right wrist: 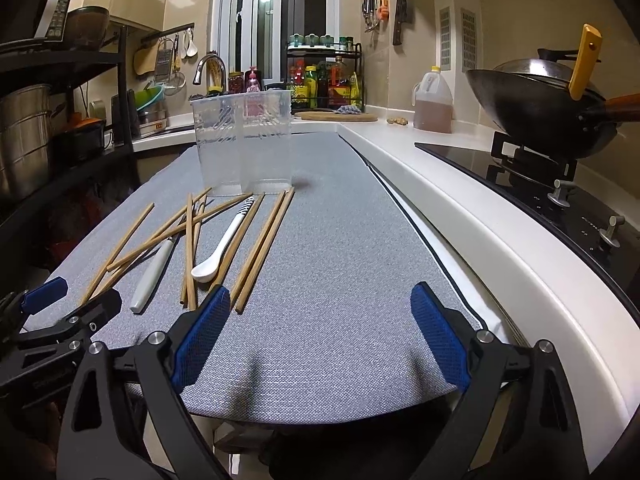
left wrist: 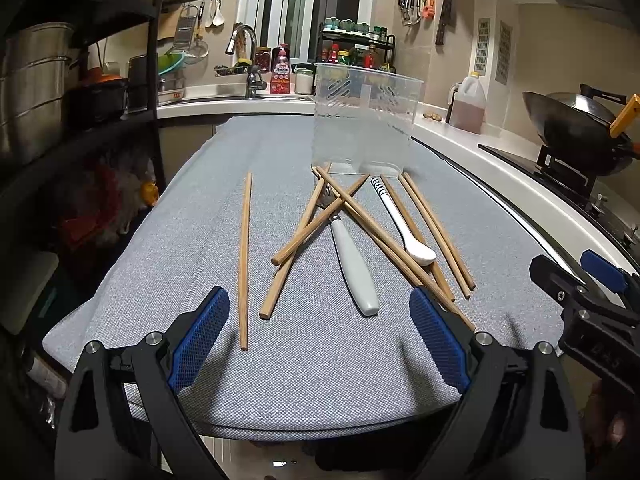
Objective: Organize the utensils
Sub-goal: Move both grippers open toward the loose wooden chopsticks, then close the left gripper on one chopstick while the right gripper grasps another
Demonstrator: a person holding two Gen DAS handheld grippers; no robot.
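Fingers of both the left gripper (left wrist: 320,332) and right gripper (right wrist: 320,332) stand released and empty; we judge no utensil sorted yet, so we next grasp one chopstick (left wrist: 244,260) at centre frame for the clear holder (left wrist: 362,120) above.

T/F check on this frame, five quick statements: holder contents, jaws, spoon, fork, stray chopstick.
1. The clear plastic holder already contains chopsticks. False: it stands empty; all utensils lie on the grey cloth.
2. Both the left gripper and right gripper have their jaws open and hold nothing. True.
3. The white spoon has a striped handle end. True.
4. The white-handled fork lies clear of the chopsticks. False: chopsticks cross over its head.
5. One single chopstick lies apart, left of the pile. True.
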